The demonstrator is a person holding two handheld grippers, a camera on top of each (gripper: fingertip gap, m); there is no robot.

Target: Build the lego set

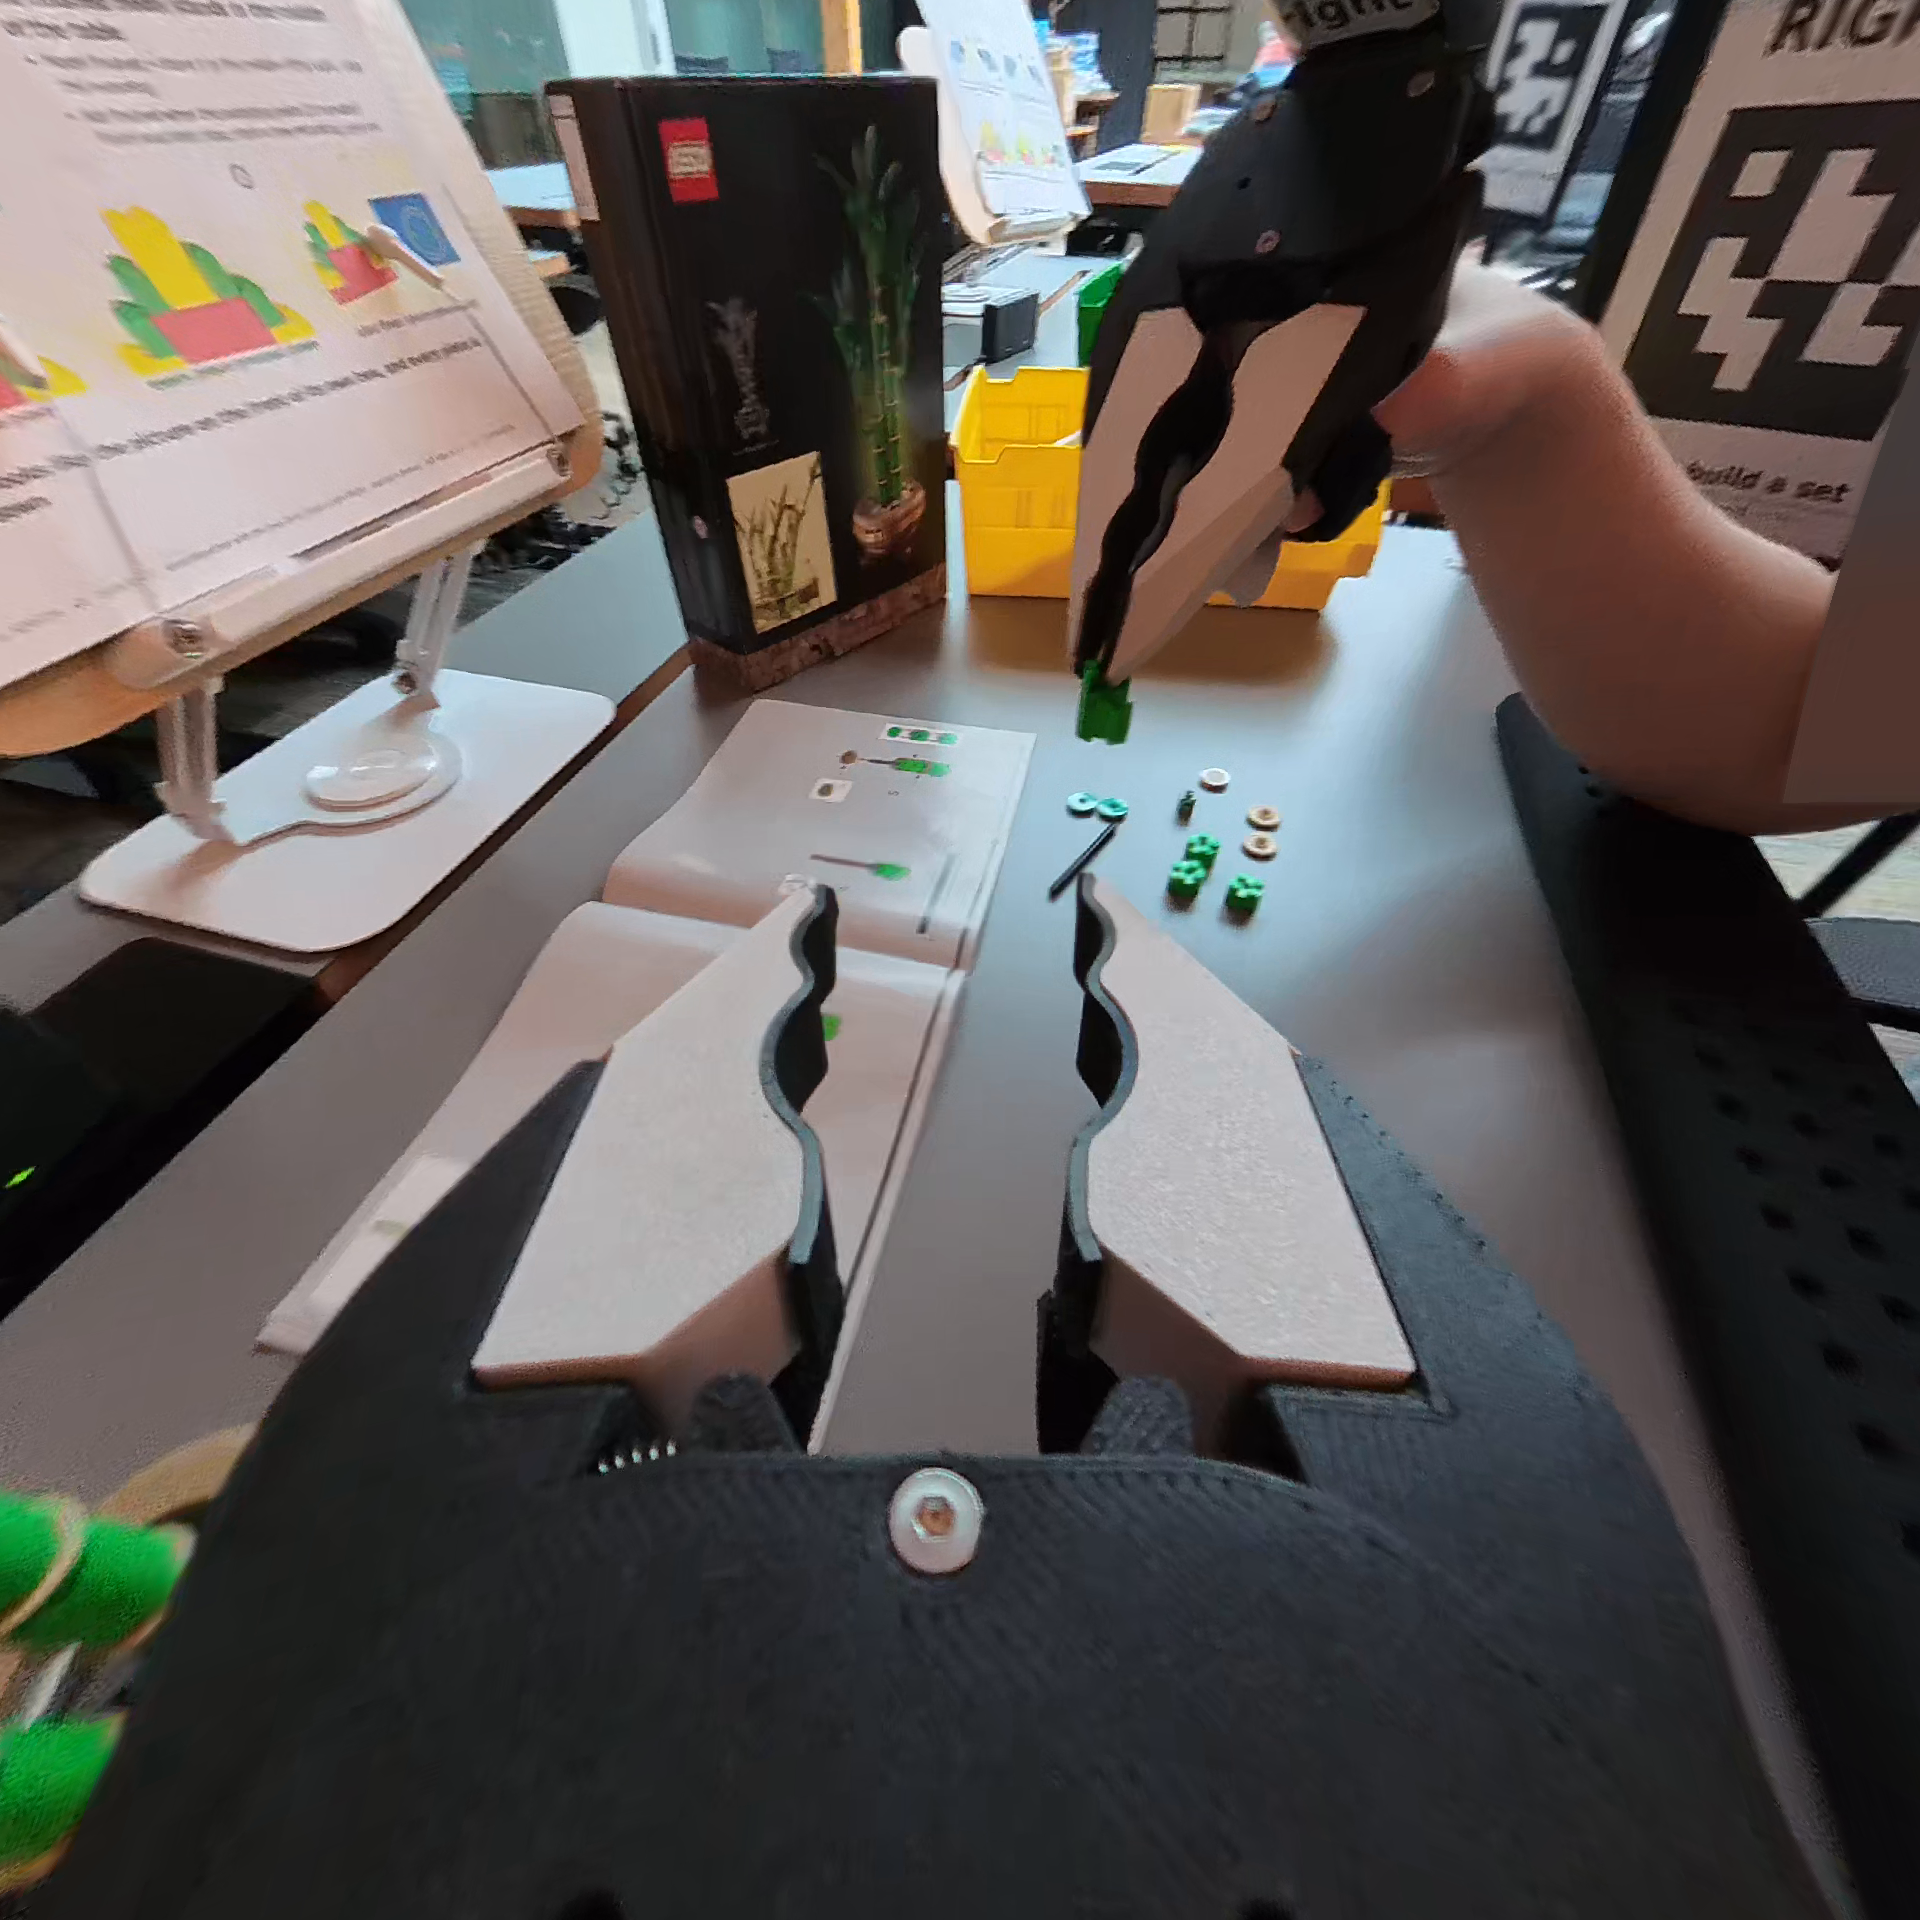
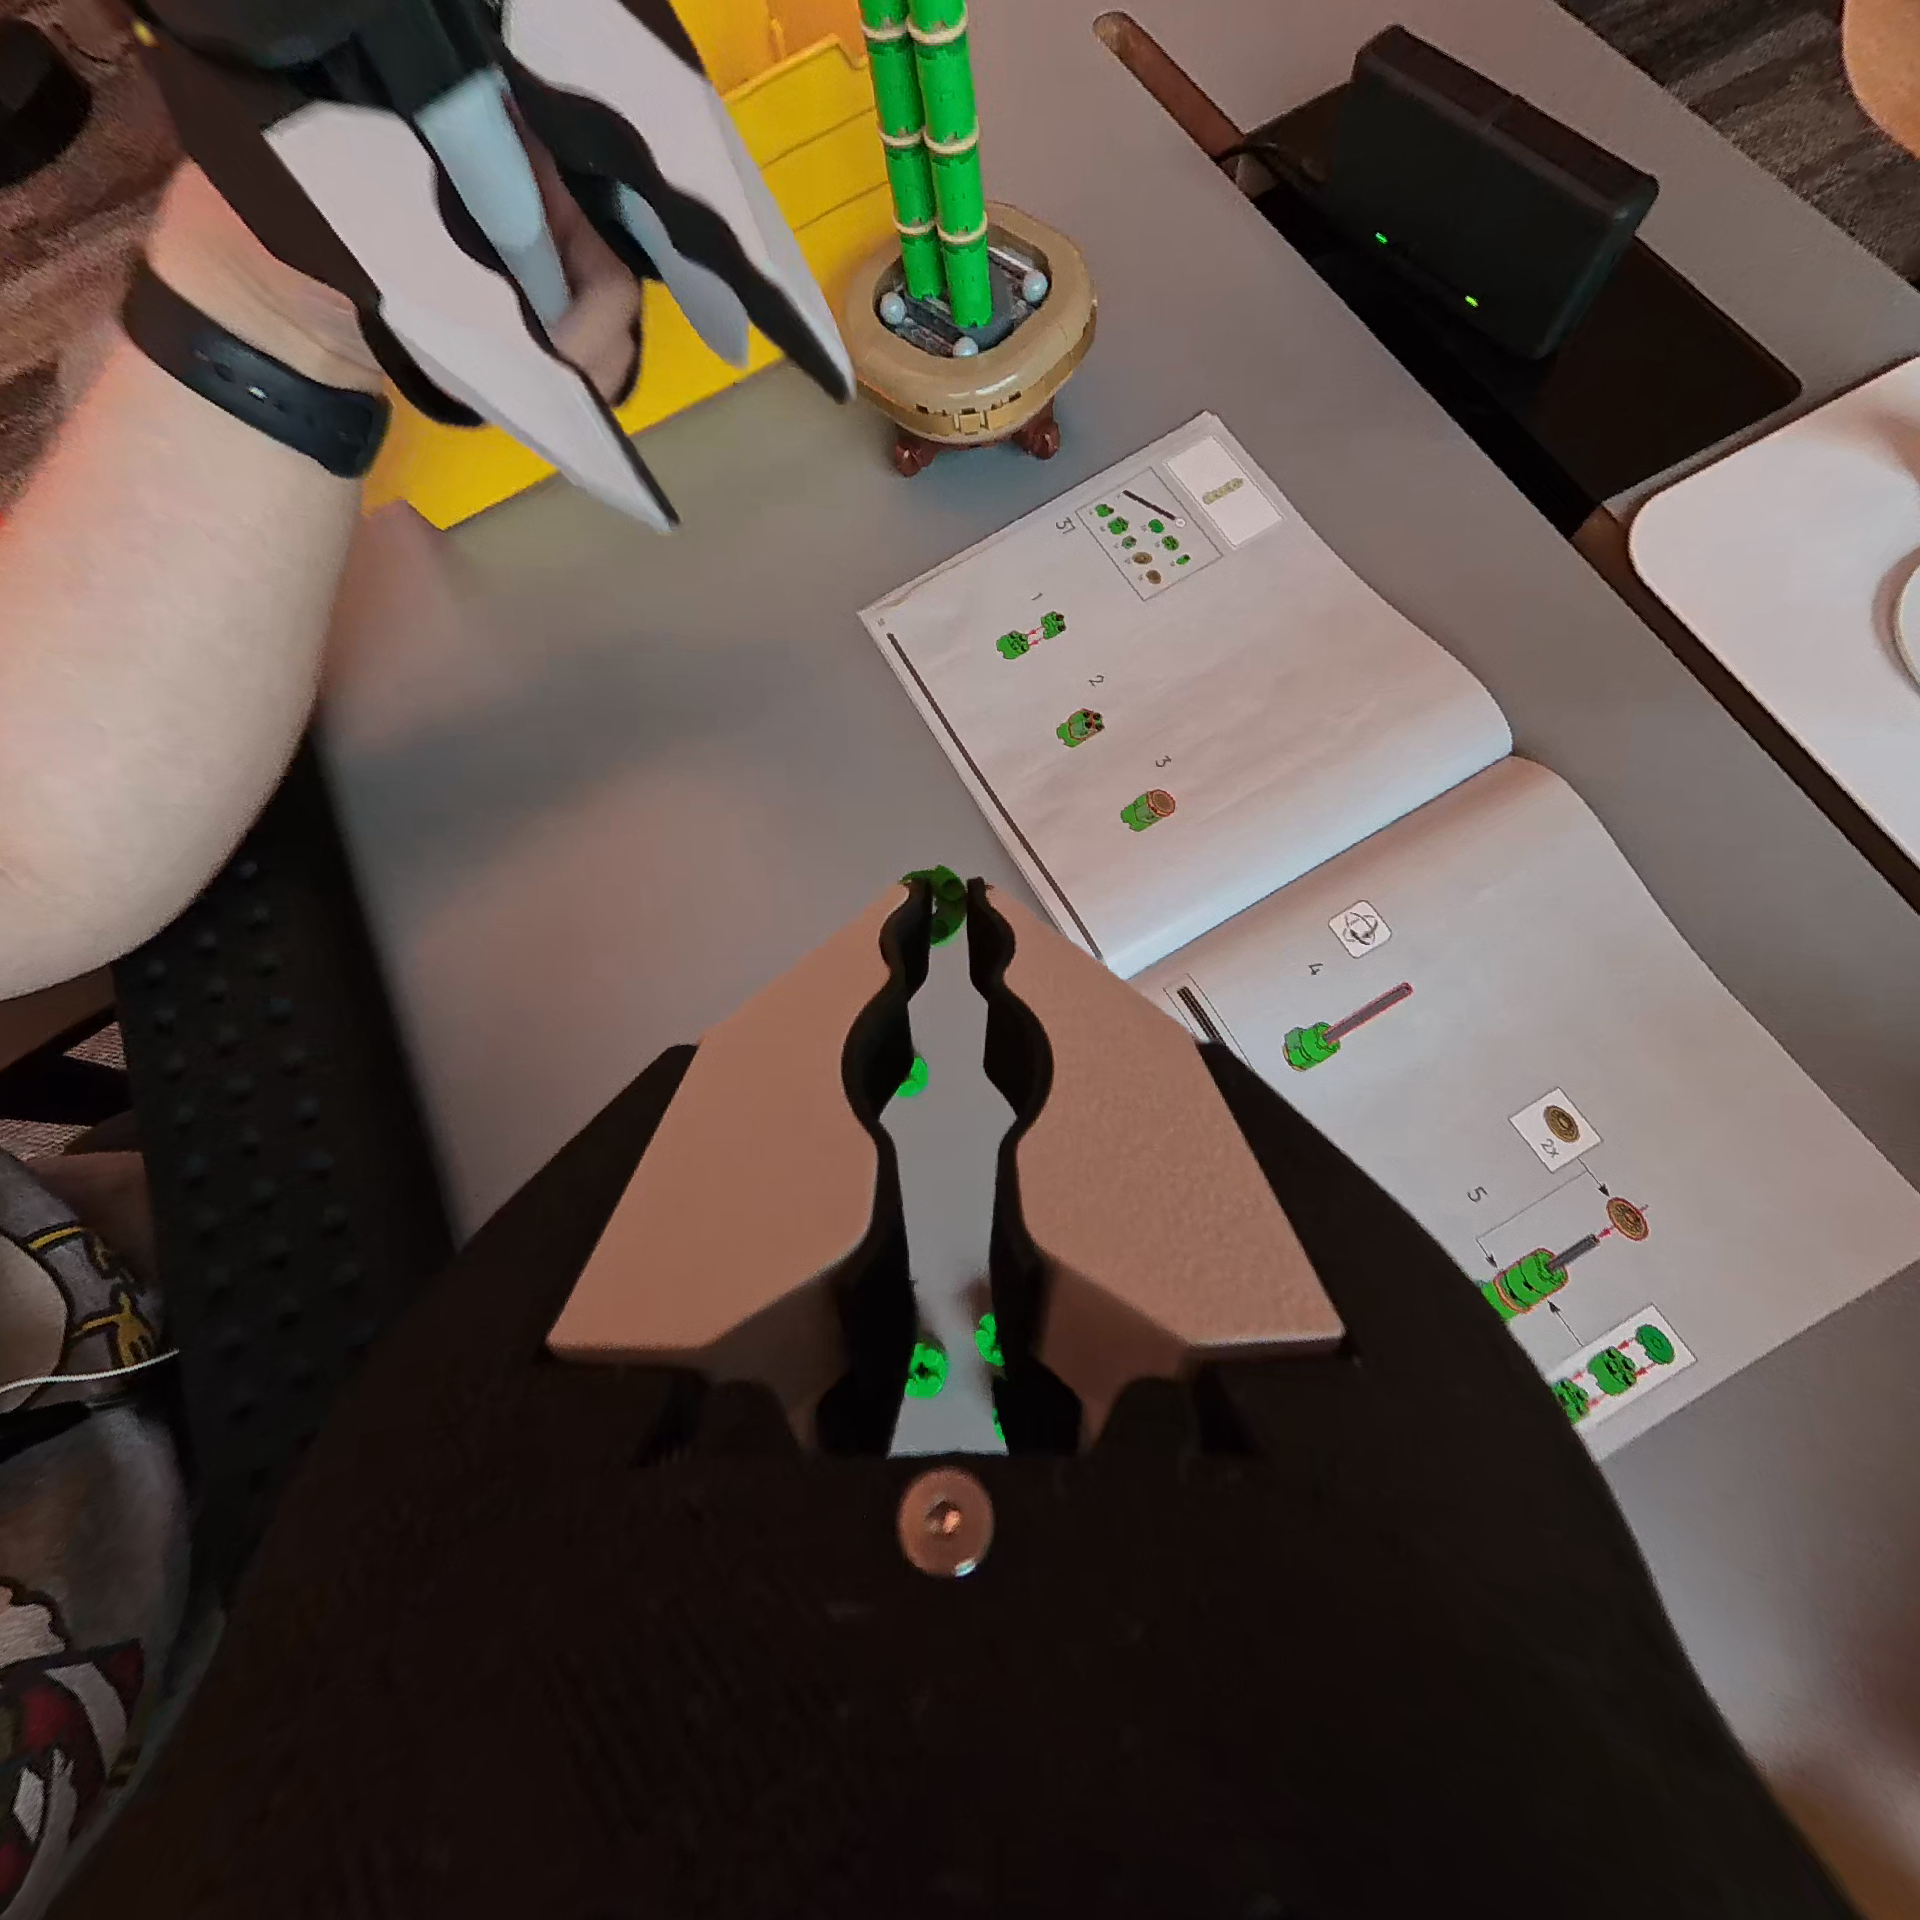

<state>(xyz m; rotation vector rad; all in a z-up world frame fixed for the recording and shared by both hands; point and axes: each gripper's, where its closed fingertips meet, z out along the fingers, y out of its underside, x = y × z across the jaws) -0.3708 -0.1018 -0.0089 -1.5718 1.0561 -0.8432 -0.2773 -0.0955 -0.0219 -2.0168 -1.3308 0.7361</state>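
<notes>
Above the counter (image 1: pixel 1351 727), beside the open booklet (image 2: pixel 1247 707), we held a green brick (image 1: pixel 1101 707) clenched in the right hand-held gripper (image 2: pixel 943 896); the left hand-held gripper (image 1: pixel 954 914) hung released, empty. Best practice, we judged: align studs squarely, then press.

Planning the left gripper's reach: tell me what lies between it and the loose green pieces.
In the left wrist view, only a thin black rod and bare grey table lie between the open left hand-held gripper and the small green round bricks.
</notes>
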